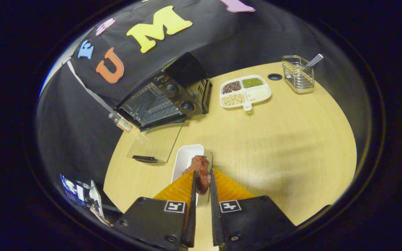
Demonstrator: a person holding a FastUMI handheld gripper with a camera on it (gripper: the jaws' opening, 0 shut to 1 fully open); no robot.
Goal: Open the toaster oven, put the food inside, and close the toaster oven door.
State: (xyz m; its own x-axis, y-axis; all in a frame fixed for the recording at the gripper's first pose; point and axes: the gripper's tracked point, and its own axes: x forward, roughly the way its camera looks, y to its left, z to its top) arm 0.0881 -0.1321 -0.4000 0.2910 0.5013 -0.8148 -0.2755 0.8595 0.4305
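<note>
A brown piece of food (201, 171) is pinched between my two orange fingers (181, 187), with my gripper (202, 181) shut on it. It hangs above a white rectangular dish (184, 161) that lies on the wooden table just ahead of the fingers. Beyond the dish stands the black toaster oven (173, 97), its glass door (156, 144) folded down flat onto the table, the wire rack inside showing. The door's dark handle points toward me.
A white divided plate (263, 93) with beans and grains sits to the right of the oven. Farther right stands a wire basket (298, 75) holding a utensil, beside a dark hole (274, 76) in the round table (291, 146). Black cloth wall behind.
</note>
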